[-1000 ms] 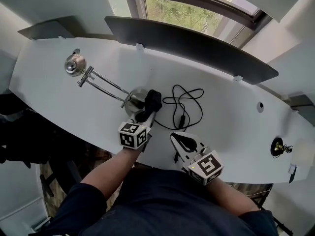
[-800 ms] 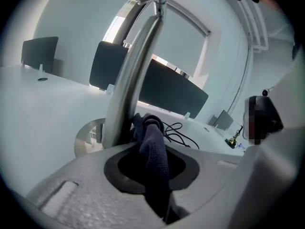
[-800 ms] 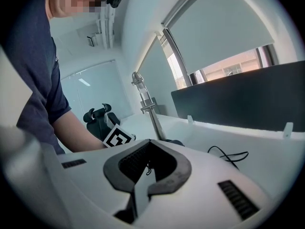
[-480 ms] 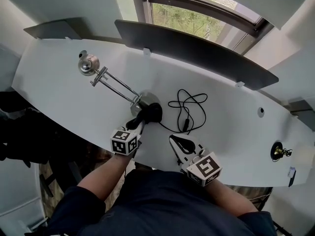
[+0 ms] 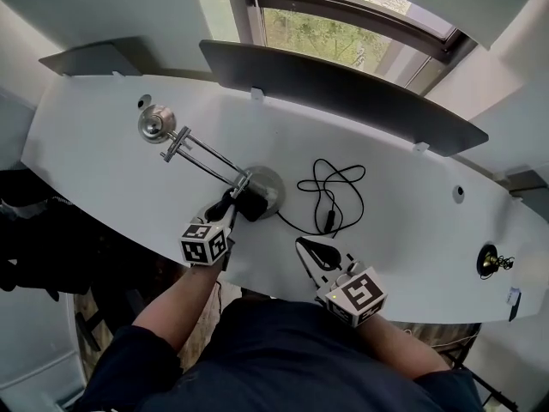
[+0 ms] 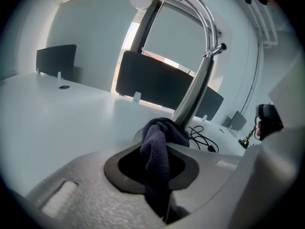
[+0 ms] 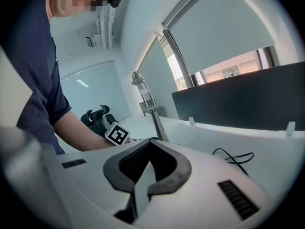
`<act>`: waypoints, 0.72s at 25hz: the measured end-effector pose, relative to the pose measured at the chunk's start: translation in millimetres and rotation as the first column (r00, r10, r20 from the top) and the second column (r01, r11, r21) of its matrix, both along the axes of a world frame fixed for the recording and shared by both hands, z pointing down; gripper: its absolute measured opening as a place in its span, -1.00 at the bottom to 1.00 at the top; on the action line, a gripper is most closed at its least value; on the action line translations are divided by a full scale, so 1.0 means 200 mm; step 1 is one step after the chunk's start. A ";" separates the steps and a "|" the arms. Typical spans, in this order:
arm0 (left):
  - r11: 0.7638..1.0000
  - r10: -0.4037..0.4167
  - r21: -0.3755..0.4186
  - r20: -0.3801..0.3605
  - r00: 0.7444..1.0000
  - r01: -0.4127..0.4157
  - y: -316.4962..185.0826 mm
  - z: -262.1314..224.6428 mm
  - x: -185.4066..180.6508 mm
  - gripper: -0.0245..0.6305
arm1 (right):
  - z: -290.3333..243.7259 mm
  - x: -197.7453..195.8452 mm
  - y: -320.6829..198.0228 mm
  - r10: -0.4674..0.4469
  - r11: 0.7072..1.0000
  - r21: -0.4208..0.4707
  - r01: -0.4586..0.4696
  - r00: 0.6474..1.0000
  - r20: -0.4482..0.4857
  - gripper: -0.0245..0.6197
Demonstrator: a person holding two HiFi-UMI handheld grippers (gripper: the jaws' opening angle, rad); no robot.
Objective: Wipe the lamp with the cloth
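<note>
A chrome desk lamp lies low over the white table [image 5: 94, 144]: head [image 5: 156, 123] at the left, twin-rod arm [image 5: 206, 160], round base [image 5: 269, 184]. My left gripper [image 5: 233, 209] is shut on a dark cloth [image 5: 250, 204], pressed against the front-left of the base where the arm joins it. In the left gripper view the cloth [image 6: 159, 147] bunches between the jaws of the left gripper [image 6: 161, 175], right at the foot of the lamp arm [image 6: 195, 87]. My right gripper [image 5: 307, 247] rests shut and empty near the table's front edge; the right gripper [image 7: 147, 170] faces the lamp arm [image 7: 151, 109].
The lamp's black cable [image 5: 330, 191] lies in loose loops right of the base. A dark divider panel [image 5: 343, 84] runs along the table's far edge under the window. A small brass object [image 5: 489, 260] sits at the far right, near a grommet hole [image 5: 457, 190].
My left gripper has dragged the cloth across the lamp base, from its right side round to its front-left. The right gripper has stayed put.
</note>
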State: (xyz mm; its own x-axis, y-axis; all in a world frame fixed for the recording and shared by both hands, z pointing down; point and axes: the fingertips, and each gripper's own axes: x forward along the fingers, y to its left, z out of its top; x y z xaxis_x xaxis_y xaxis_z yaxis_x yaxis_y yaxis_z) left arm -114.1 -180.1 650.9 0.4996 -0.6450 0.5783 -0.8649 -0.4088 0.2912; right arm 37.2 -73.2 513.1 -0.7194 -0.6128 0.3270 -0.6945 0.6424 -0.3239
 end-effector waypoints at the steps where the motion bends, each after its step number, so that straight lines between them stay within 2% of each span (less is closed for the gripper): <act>1: 1.000 -0.005 0.004 0.001 1.000 0.005 -0.03 0.00 -0.01 -0.75 | 0.01 0.00 0.00 0.003 1.000 -0.003 -0.003 1.000 0.001 -0.90; 10: 0.998 -0.025 0.066 -0.012 1.000 0.026 -0.25 -0.10 -0.02 -0.75 | 0.02 -0.01 -0.01 0.013 1.000 -0.017 -0.013 1.000 -0.010 -0.90; 18: 0.995 -0.026 0.096 -0.015 1.000 0.027 -0.17 -0.23 -0.07 -0.75 | -0.07 -0.04 -0.03 -0.009 1.000 0.028 0.010 1.000 -0.004 -0.90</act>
